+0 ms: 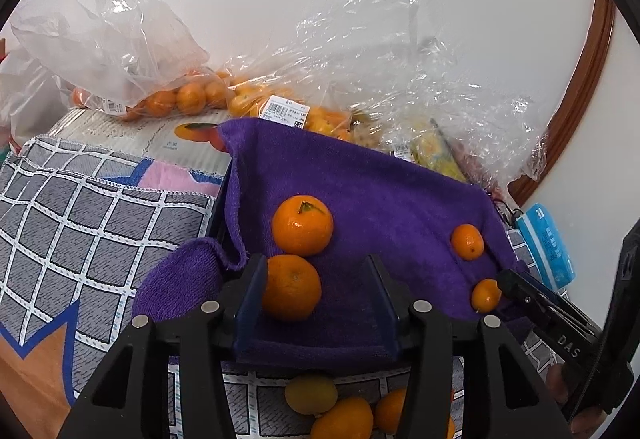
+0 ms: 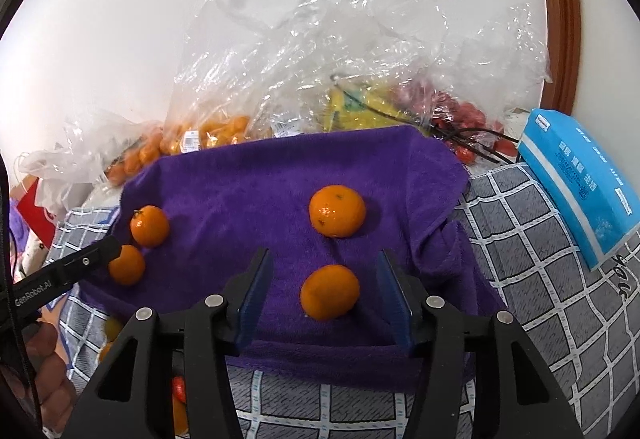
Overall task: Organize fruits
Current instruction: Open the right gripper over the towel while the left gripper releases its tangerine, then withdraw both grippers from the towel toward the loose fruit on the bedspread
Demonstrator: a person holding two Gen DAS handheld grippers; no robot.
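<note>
Claws [image 1: 316, 295] [image 2: 326, 297] both spread wide over purple towel [image 2: 260, 179], L pad beside mandarin [image 1: 291, 287], R w/ gaps round mandarin [image 2: 329, 291].

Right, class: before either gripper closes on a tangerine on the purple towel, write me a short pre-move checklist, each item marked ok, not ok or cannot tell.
1. Left gripper open: ok.
2. Right gripper open: ok.
3. Near tangerine sits between the right fingers, untouched: ok.
4. Left-side tangerine centred between the left fingers: not ok, it sits against the left finger.
5. Purple towel lies flat under the fruit: cannot tell, its edges are bunched.
6. Four tangerines rest separately on the towel: not ok, the stemmed tangerine touches its neighbour.
</note>
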